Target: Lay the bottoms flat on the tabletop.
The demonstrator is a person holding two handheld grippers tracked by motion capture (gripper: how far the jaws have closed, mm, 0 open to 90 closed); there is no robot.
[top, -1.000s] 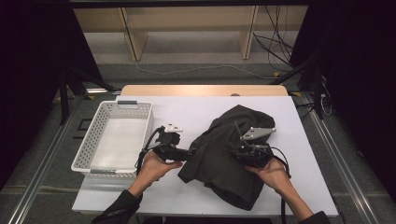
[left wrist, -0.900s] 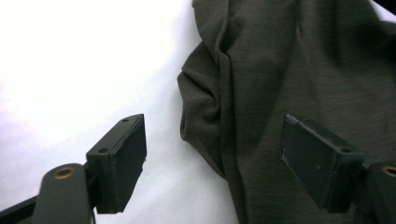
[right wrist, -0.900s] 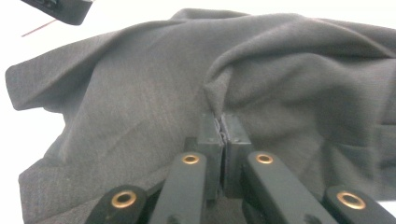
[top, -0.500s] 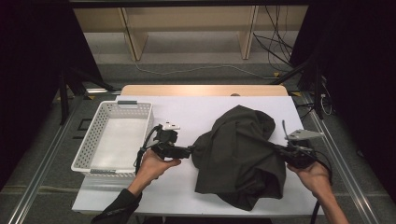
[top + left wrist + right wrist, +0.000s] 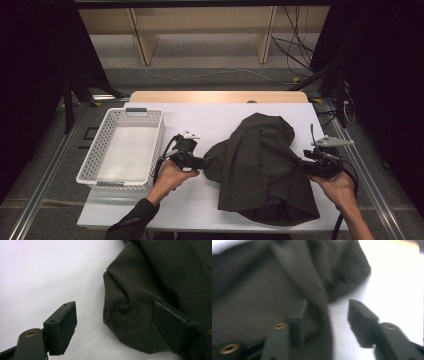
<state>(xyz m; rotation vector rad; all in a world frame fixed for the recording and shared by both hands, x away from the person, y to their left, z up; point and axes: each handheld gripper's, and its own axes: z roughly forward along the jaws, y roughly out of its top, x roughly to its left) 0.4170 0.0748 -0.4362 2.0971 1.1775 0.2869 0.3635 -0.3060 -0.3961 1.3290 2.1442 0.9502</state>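
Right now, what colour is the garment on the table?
Dark olive-grey garment, plain; clearest in the left gripper view.

Dark olive-grey cloth (image 5: 260, 170) (plain, no pattern); white table (image 5: 200, 120); white perforated basket (image 5: 155, 135); black jaws.

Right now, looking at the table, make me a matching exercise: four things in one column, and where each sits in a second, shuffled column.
Things:
1. white basket
2. dark garment
3. left hand-held gripper
4. right hand-held gripper

Places:
A. at the garment's right edge
B. crumpled in the table's middle
C. at the table's left end
D. at the garment's left edge, open

Pairs: 1-C, 2-B, 3-D, 4-A
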